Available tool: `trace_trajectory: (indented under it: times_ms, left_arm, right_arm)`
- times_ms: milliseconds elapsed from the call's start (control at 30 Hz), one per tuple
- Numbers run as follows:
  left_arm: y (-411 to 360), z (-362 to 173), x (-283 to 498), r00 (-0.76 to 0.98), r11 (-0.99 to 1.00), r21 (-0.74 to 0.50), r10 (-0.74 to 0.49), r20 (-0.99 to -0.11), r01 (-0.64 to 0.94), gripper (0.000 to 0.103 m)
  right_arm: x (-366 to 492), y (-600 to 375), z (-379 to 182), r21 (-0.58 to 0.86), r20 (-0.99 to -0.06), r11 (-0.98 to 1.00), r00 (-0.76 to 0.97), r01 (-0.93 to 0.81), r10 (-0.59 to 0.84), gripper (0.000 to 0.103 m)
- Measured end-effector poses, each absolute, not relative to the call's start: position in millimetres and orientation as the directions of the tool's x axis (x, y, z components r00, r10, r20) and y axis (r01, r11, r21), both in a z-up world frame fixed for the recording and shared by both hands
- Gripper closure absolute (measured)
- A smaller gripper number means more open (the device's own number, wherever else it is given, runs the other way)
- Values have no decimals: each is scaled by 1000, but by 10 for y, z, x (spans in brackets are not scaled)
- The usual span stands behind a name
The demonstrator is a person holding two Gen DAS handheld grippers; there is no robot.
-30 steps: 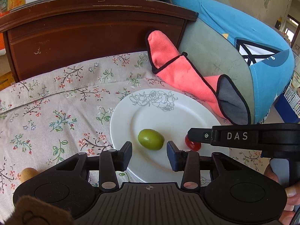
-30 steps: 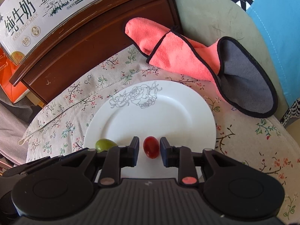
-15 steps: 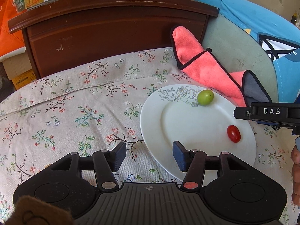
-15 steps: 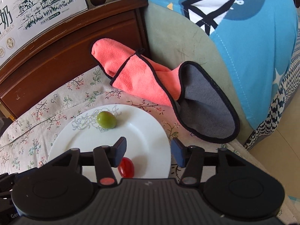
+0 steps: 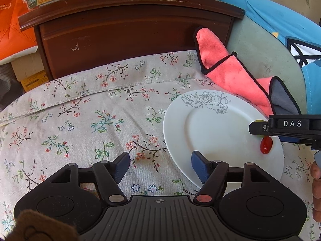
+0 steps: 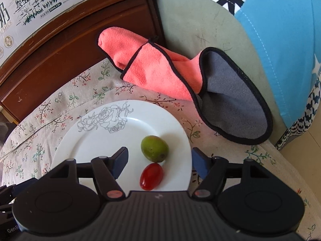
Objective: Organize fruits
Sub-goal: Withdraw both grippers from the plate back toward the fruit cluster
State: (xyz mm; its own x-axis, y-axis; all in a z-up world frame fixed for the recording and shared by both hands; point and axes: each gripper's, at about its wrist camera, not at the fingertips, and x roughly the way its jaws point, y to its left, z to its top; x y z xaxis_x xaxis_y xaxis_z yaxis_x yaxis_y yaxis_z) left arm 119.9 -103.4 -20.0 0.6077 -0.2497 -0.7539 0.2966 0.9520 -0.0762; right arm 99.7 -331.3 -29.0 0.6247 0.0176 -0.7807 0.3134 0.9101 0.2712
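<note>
A white plate [image 6: 96,140] with a rose drawing lies on the floral cloth. On it a green fruit [image 6: 154,148] and a red cherry tomato [image 6: 150,176] lie side by side. My right gripper [image 6: 159,161] is open and empty, held over both fruits. In the left wrist view the plate [image 5: 210,128] is at the right, the tomato [image 5: 265,145] lies near its right rim, and the green fruit is mostly hidden behind the right gripper's body [image 5: 289,127]. My left gripper [image 5: 160,165] is open and empty, above the plate's left edge and the cloth.
A pink and grey cloth [image 6: 180,80] lies behind the plate against a green and blue cushion [image 6: 270,30]. A dark wooden headboard [image 5: 130,30] with a milk carton box [image 6: 30,10] stands at the back. The floral cloth [image 5: 80,120] stretches to the left.
The left gripper has drawn back to the left off the plate. The right gripper opened wide, let go of the tomato and pulled back. The green fruit rolled across the plate beside the tomato.
</note>
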Motion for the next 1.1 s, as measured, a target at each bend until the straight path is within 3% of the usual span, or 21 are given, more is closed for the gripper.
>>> trace_trajectory:
  times_ms: [700, 967, 1100]
  left_arm:
    - [-846, -86, 1166, 621, 975, -22, -157, -768, 220, 32]
    - [-812, 137, 978, 656, 978, 42, -105, -747, 204, 17]
    - [-747, 219, 922, 648, 981, 47, -88, -756, 188, 16]
  right_arm:
    - [1039, -3033, -303, 246, -782, 946, 620, 214, 63, 30]
    - [997, -2931, -170, 179, -773, 968, 634, 178, 26, 31]
    - [909, -2794, -27, 138, -753, 980, 657, 145, 9, 28]
